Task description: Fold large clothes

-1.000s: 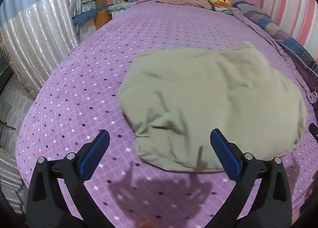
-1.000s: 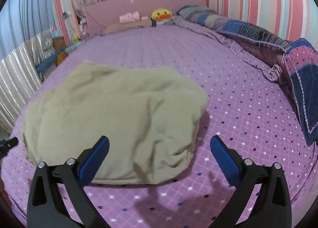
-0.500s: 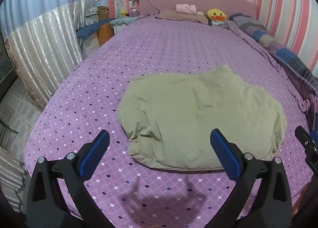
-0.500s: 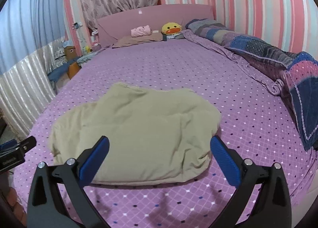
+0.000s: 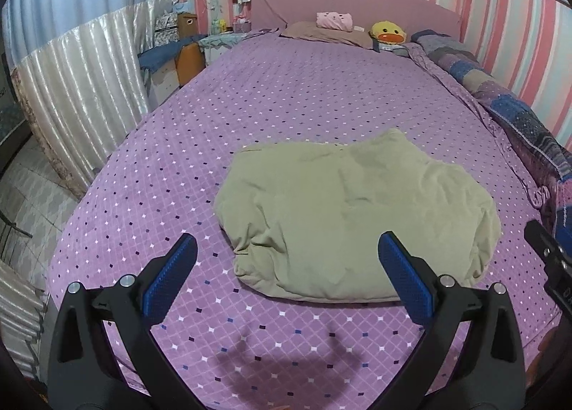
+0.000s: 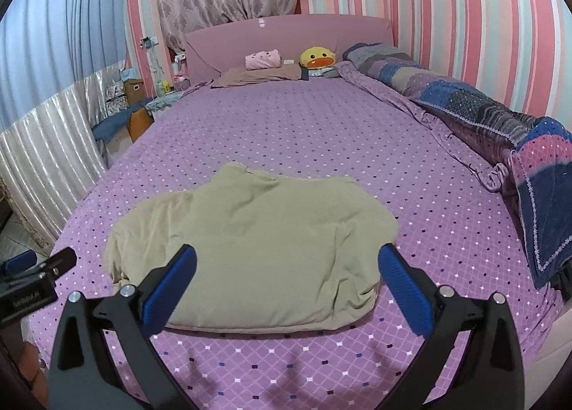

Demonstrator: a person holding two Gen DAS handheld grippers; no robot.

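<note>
A beige garment (image 5: 354, 217) lies folded in a soft bundle on the purple dotted bedspread (image 5: 286, 102), near the foot of the bed. It also shows in the right wrist view (image 6: 257, 245). My left gripper (image 5: 284, 272) is open and empty, held above the bed just short of the garment's near left edge. My right gripper (image 6: 286, 281) is open and empty, above the garment's near edge. Neither touches the cloth.
A patchwork quilt (image 6: 500, 131) is bunched along the bed's right side. Pillows, a pink roll (image 6: 262, 59) and a yellow duck toy (image 6: 318, 57) lie at the headboard. Curtains and a cluttered bedside table (image 5: 186, 49) stand left of the bed.
Both grippers have pulled back and up from the garment, which now looks smaller and farther off. Both stay open and empty. The garment has not moved.
</note>
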